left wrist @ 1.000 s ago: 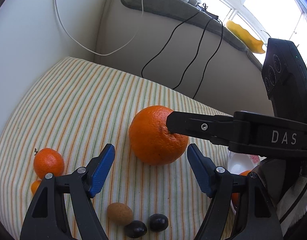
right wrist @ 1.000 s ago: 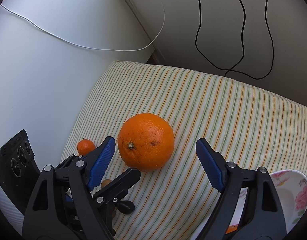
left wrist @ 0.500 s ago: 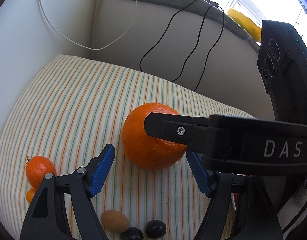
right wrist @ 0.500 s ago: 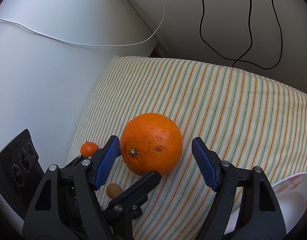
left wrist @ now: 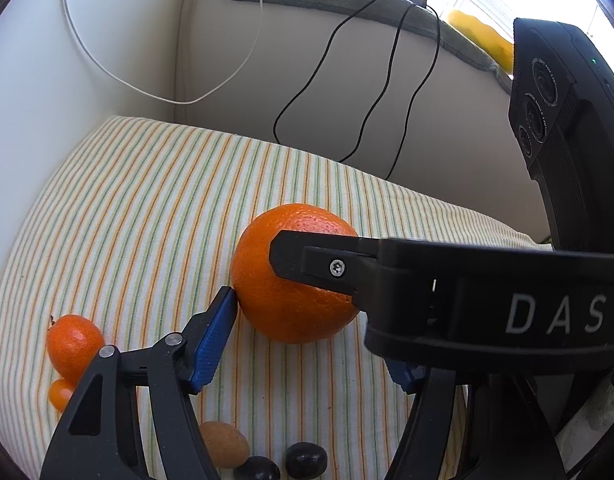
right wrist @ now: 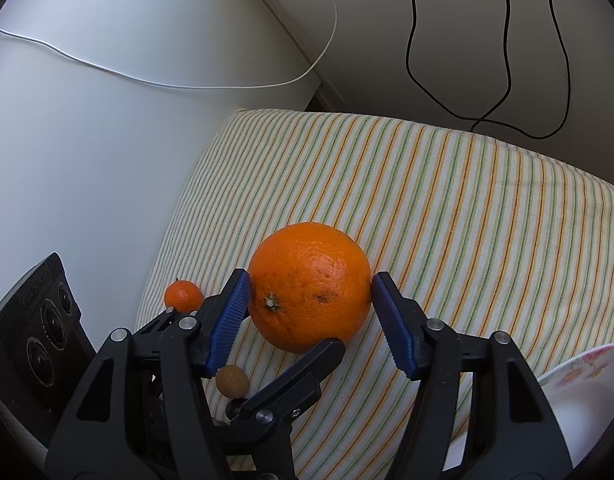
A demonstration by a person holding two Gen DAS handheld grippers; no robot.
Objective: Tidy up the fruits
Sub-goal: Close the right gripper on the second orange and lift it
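Right tool point(right wrist: 310, 309) grips the big orange point(right wrist: 309, 286); left tool point(left wrist: 307, 344) stands wide. Small orange point(left wrist: 74, 345) near the table's left edge awaits sorting.

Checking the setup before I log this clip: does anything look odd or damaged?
Both the right gripper and left gripper bracket the same large orange, crossing each other. The orange has small dark blemishes.

Right tongs point(right wrist: 311, 300) against orange point(right wrist: 309, 285)
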